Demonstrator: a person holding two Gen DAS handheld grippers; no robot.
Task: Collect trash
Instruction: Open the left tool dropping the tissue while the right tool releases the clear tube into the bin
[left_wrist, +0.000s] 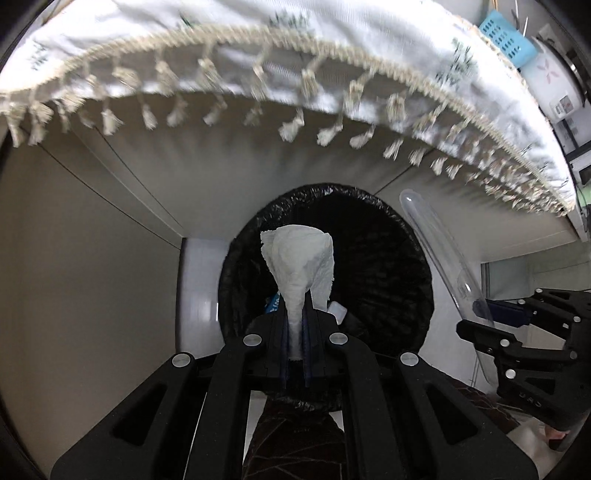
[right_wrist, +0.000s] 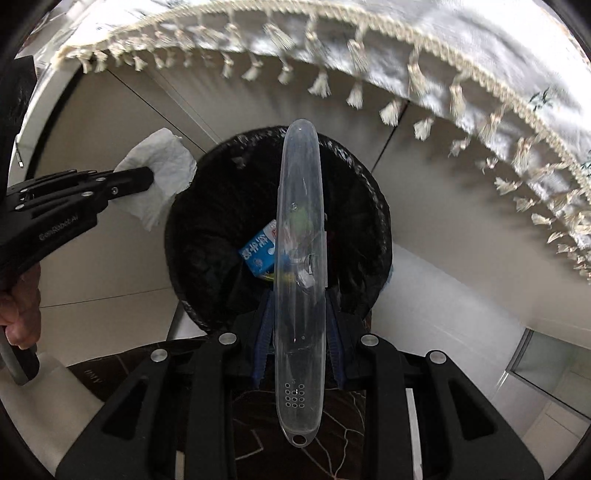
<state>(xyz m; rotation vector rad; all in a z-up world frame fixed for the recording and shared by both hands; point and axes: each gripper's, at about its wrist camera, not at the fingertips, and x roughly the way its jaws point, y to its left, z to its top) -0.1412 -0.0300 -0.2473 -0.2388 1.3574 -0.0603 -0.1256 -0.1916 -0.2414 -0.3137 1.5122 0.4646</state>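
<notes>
My left gripper (left_wrist: 295, 325) is shut on a crumpled white paper towel (left_wrist: 301, 258), which hangs over the mouth of a round bin lined with a black bag (left_wrist: 388, 266). My right gripper (right_wrist: 299, 328) is shut on a long clear plastic case (right_wrist: 300, 236), held lengthwise above the same bin (right_wrist: 207, 229). Inside the bin lies a blue and white carton (right_wrist: 258, 253). In the right wrist view the left gripper (right_wrist: 149, 181) and its paper towel (right_wrist: 162, 173) sit at the bin's left rim. The left wrist view shows the right gripper (left_wrist: 476, 325) with the clear case (left_wrist: 436, 251) at right.
A table edge draped in a white cloth with cream tassels (left_wrist: 258, 74) overhangs the bin. Pale floor tiles (left_wrist: 92, 277) surround it. A blue basket (left_wrist: 506, 35) and a white pot (left_wrist: 554, 77) sit on the table at far right. A person's hand (right_wrist: 20, 310) grips the left tool's handle.
</notes>
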